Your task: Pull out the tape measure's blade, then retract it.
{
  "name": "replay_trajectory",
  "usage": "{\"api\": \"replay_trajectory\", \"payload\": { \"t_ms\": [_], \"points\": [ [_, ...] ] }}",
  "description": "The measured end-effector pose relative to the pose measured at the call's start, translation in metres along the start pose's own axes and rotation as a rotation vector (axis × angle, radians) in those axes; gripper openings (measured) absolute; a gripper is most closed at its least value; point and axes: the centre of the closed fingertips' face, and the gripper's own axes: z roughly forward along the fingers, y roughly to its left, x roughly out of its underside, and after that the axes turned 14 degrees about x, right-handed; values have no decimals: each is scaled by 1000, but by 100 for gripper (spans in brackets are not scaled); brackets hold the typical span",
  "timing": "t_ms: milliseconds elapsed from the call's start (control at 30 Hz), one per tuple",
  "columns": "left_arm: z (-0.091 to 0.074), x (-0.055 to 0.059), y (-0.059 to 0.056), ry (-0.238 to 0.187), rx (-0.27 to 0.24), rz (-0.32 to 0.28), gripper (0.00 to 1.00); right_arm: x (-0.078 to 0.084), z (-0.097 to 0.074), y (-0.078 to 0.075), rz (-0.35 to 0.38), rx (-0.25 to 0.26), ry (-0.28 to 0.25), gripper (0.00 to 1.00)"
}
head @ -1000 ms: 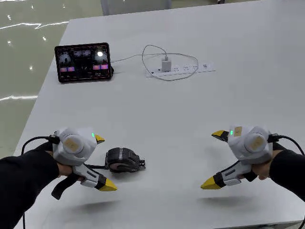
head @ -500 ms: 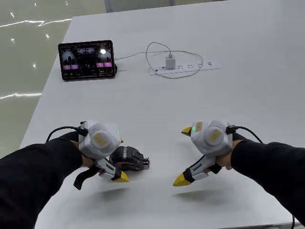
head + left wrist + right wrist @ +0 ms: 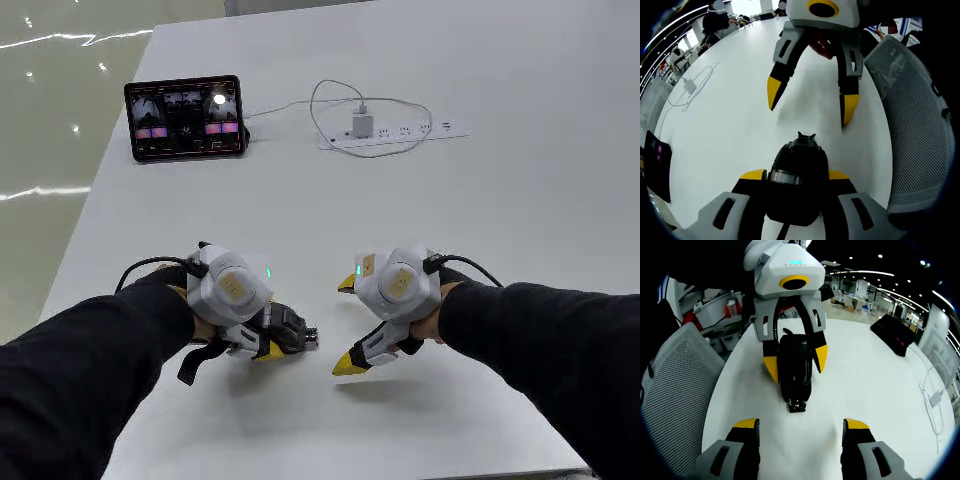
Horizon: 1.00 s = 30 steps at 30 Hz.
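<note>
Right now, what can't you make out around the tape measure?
Head view: the left gripper covers much of the tape measure.
Left gripper view: the case hides jaw contact, so the grip is uncertain.
Head view: tablet screen too small to read.

Small grey lettering shows on the white plastic housing of the left hand-held gripper (image 3: 796,365), beside its teal light, seen from the right gripper view. It looks like "XENSE", but it's too fine to be sure. On the white desk (image 3: 400,220), the black tablet (image 3: 185,117) glows with coloured tiles, its characters too small to read. The glossy patch on the black tape measure (image 3: 797,180) isn't legible.
</note>
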Motion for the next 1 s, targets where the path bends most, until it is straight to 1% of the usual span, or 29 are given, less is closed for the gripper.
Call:
{"api": "replay_trajectory", "payload": {
  "t_ms": [33, 67, 100, 133, 167, 200, 233, 267, 333, 400, 433, 467, 533, 567, 600, 633, 667, 700, 733, 767, 833, 867, 900, 1000],
  "points": [
    [3, 3, 0, 19, 4, -3, 38, -1, 2, 1, 6, -5, 3, 56],
    [6, 15, -6, 81, 25, -52, 40, -2, 4, 2, 8, -12, 4, 52],
    [10, 13, -1, 102, -13, 58, 40, -3, 7, 3, 9, -15, 1, 50],
    [14, 17, -9, 90, 3, 30, 39, -4, 9, 4, 10, -17, -1, 47],
    [13, 22, -3, 99, -40, 101, 38, -5, 10, 5, 9, -17, -4, 44],
    [12, 12, -3, 50, -32, 71, 38, -7, 13, 5, 2, -6, -9, 41],
    [10, 11, -2, 36, -30, 69, 38, -9, 15, 5, -6, -4, -13, 36],
    [7, 9, 0, 0, -32, 38, 38, -10, 17, 5, -5, -10, -14, 33],
    [7, 9, 2, 14, -34, 34, 38, -10, 21, 9, 8, -31, -11, 29],
    [7, 8, 2, 31, -27, 24, 38, -10, 24, 13, -11, -41, -7, 28],
    [7, 8, 1, 39, -25, 26, 38, -11, 26, 14, -18, -42, -8, 25],
    [8, 9, 1, 36, -21, 25, 38, -11, 27, 15, -23, -44, -11, 21],
    [5, 8, 0, 37, -21, 33, 39, -12, 28, 13, -35, -29, -8, 12],
    [3, 6, -1, 32, -21, 47, 38, -13, 29, 12, -47, -29, -11, 12],
    [-3, -6, 0, -19, -33, 66, 38, -12, 30, 13, -45, -28, -8, 12],
    [-5, -12, -3, -49, -16, 62, 38, -12, 29, 13, -56, -29, -7, 12],
    [-8, -17, -4, -72, -11, 64, 37, -12, 29, 13, -62, -31, -7, 12],
    [-11, -18, -6, -64, -6, 84, 35, -12, 29, 13, -64, -30, -4, 12],
    [-11, -14, -6, -23, -8, 113, 34, -12, 30, 12, -66, -29, -2, 12],
    [-9, -14, -8, -7, 3, 130, 34, -12, 30, 13, -65, -34, 5, 12],
    [-7, -14, -7, -4, 0, 113, 33, -9, 33, 14, -49, -36, 34, 13],
    [-6, -13, -5, 0, 1, 103, 33, -11, 31, 12, -54, -40, 28, 13],
    [-6, -13, -5, 4, 3, 99, 33, -11, 32, 13, -38, -46, 26, 13],
    [-5, -12, -5, 26, 12, 90, 33, -10, 31, 13, -46, -50, 16, 11]
  ]
}}
